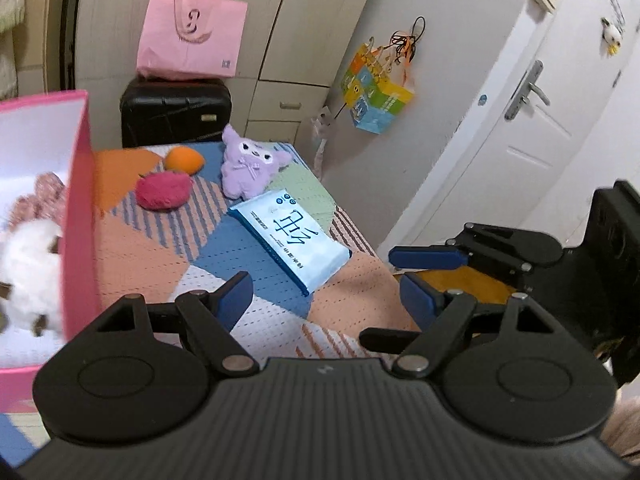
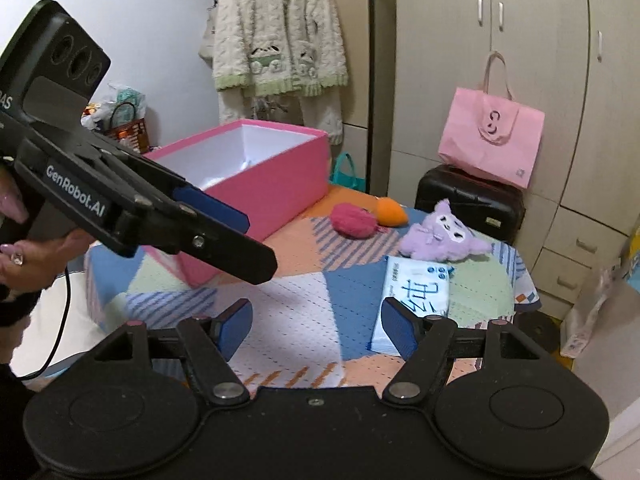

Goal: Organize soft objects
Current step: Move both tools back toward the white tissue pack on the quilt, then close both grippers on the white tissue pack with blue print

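Both grippers' jaws apart, empty; tissue pack (image 1: pixel 290 240) ahead, purple plush (image 1: pixel 246 162) beyond, pink box (image 2: pixel 256 176) leftward.

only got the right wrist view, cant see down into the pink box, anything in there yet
Observer: Yes. The left wrist view looks into the pink box and shows a white fluffy toy lying inside.
Operator: just that one
Observer: No, something pinkish and speckled lies behind the white toy. I cannot tell what it is.
Operator: whats right of the table, my view cuts off there
Observer: A white door with a metal handle, and a colourful bag hanging on the wall beside it.
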{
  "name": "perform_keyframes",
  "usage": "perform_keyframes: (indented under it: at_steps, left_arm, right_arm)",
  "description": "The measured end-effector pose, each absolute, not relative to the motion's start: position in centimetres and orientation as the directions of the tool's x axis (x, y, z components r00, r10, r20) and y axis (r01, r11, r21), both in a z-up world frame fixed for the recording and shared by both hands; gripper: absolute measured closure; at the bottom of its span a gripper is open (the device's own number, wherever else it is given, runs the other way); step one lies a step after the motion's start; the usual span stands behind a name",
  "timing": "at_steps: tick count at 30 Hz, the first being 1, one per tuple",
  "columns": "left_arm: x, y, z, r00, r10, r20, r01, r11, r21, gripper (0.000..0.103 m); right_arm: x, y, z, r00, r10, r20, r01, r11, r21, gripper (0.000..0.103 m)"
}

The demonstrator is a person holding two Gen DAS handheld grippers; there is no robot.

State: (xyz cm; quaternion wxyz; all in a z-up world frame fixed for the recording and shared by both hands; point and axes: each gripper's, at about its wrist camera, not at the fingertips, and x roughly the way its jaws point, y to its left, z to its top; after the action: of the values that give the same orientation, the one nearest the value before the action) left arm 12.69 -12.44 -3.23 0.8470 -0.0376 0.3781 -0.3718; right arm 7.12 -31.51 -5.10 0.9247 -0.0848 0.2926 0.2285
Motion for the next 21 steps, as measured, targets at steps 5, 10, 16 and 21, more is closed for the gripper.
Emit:
perform_keyframes:
  at_steps: [5,10,16,21]
  left_arm:
    - [14.4,-13.7,-5.4,0.468,-0.641,-0.608,0.574,0.744,-0.342,0.023]
    - [16.3,-14.8,-7.4,0.471,-0.643,-0.604,0.553,0.749,-0.367,0.023]
    - [17.6,-16.7,-8.9,0.474,-0.635,-0.610,0.565,0.751,-0.342,0.026]
    - [18.9,-18.1,-10.2,0.471,-0.634,-0.614,0.547,0.756,-0.361,0.026]
  right_arm:
    - [9.4,-32.5,-7.4,0.737,0.342,-0.583,-0.461,0.885,-0.065,0.024]
    - [12.2,-33.8,-9.5,0.731,0.329,-0.598,-0.444,0.895,-0.050,0.024]
    - [14.5,-35.1,-11.5,0.735,0.341,-0.586,-0.462,0.885,-0.063,0.020]
    - [15.8,-35.7,-12.7,0.718,0.375,-0.586,-0.483,0.875,-0.031,0.017]
